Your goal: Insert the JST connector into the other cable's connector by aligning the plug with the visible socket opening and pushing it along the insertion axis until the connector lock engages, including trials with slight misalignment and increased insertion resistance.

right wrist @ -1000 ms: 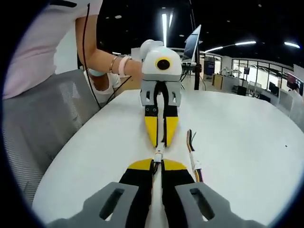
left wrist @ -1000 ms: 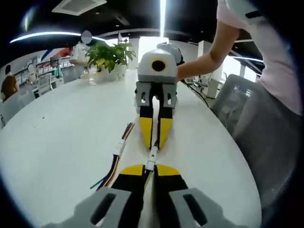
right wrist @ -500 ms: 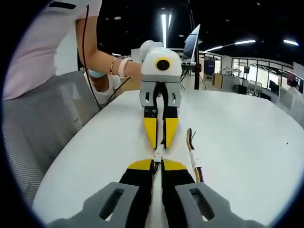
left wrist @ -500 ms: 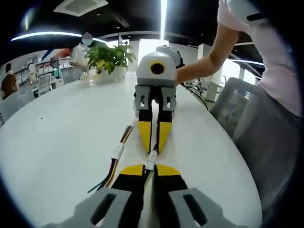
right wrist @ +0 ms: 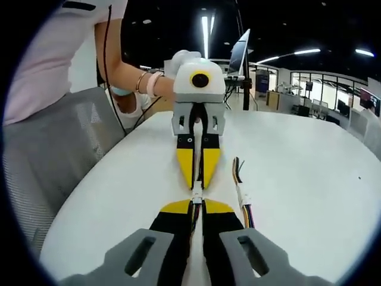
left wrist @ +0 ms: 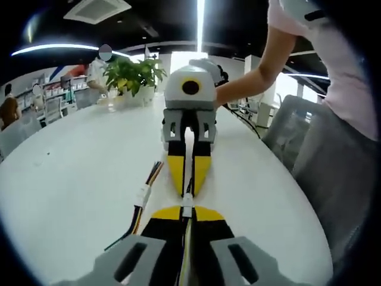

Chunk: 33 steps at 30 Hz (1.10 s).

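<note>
- Jaws of the left gripper (left wrist: 187, 210), black with yellow tips, are pressed together on a small white JST connector (left wrist: 187, 201) that sticks out just past the tips.
- Right gripper (right wrist: 197, 204), same black-and-yellow build, has its jaws closed on the mating white connector (right wrist: 197, 192); wires run back between the jaws.
- Each gripper faces the other tip to tip, and in both views the connector's long axis runs straight ahead along the jaw line, pointing at the opposite gripper.
- Connectors meet in the narrow gap between the two sets of yellow tips; whether they are fully seated or only touching is too small to tell.
- No brand, label or readable writing is legible on connectors or grippers.
- Spare cable bundle of black, yellow and red wires with a white connector (left wrist: 142, 199) lies on the white round table (left wrist: 71, 173), just beside the jaws: left of them in the left gripper view, right of them in the right gripper view (right wrist: 243, 201).
- Person's forearm in a pink sleeve (left wrist: 250, 83) reaches to the right gripper; wire ends under the jaws are hidden.
</note>
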Available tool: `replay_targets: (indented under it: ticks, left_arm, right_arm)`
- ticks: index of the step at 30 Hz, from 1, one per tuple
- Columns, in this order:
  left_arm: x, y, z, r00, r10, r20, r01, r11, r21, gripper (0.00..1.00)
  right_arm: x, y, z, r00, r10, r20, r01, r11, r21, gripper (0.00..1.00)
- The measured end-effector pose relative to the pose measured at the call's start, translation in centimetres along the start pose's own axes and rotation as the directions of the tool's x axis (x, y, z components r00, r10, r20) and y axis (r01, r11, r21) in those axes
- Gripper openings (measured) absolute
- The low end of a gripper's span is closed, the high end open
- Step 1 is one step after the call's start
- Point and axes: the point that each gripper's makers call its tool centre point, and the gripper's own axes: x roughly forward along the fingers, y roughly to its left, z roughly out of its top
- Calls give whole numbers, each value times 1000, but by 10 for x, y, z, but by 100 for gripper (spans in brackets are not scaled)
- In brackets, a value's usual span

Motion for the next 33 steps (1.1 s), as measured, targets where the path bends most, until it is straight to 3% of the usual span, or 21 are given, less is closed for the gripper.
replay_targets:
  ticks: [24,33]
  left_arm:
    - [4,6,-6,1000,10,14,-10,1000,-22,0]
    - [6,11,-4,1000,25,12,-25,999,22,0]
  right_arm:
    - [5,-6,-4,999,-25,24,24,998,59,3]
    - [2,-13,-9,998,-54,14,54,997,49,4]
